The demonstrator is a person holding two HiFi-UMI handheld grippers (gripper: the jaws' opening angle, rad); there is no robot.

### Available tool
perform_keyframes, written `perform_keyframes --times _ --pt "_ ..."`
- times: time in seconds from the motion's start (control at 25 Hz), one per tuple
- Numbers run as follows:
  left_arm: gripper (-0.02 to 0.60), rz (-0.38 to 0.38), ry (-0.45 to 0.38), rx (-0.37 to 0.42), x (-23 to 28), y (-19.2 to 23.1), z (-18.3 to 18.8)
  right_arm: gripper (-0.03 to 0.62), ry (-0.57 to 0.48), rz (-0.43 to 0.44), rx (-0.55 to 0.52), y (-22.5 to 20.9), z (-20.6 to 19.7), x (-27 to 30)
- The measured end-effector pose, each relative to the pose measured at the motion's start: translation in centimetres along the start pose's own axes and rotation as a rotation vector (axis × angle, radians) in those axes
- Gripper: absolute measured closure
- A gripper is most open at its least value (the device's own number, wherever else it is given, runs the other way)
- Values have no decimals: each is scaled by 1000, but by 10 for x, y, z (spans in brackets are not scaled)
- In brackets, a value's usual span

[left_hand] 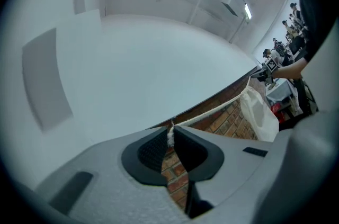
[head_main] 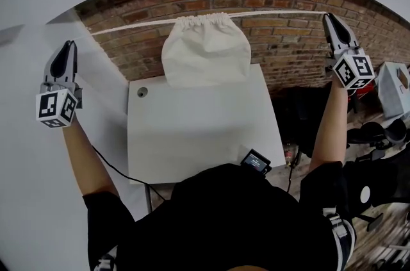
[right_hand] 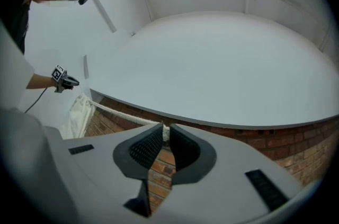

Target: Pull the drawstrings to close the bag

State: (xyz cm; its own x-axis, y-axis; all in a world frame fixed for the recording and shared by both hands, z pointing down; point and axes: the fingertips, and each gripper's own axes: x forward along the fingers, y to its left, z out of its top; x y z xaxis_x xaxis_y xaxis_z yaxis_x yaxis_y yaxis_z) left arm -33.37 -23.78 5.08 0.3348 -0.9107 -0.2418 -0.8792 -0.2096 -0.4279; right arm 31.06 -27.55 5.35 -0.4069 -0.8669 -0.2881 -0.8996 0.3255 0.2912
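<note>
While I look down in the head view, the cream bag [head_main: 205, 52] hangs by its cords over the far edge of the white table [head_main: 192, 135], in front of the brick wall [head_main: 288, 45]. Its mouth is gathered tight. Whether its bottom touches the tabletop I cannot tell. The left cord [head_main: 131, 25] and right cord [head_main: 275, 12] run taut out to my left gripper [head_main: 69, 45] and right gripper [head_main: 328, 18], which I hold wide apart. This view does not show the grip itself.

The left gripper view does: the jaws are clenched on the end of the left cord, which leads off to the bag at the right.

The right gripper view shows the right cord's end pinched between its jaws, with the bag at the far left and my other gripper beyond it.
</note>
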Motion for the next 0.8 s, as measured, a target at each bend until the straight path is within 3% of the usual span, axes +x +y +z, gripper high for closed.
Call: perform_keyframes --times 0.24,0.52,0.8 --pt "534 -13 4 -65 5 6 -3 549 -13 97 138 3 1 1" --pt "534 -49 -7 -200 12 10 -6 549 13 185 257 7 -16 7" --pt "534 -72 3 -286 17 12 -19 549 21 222 276 12 -21 9"
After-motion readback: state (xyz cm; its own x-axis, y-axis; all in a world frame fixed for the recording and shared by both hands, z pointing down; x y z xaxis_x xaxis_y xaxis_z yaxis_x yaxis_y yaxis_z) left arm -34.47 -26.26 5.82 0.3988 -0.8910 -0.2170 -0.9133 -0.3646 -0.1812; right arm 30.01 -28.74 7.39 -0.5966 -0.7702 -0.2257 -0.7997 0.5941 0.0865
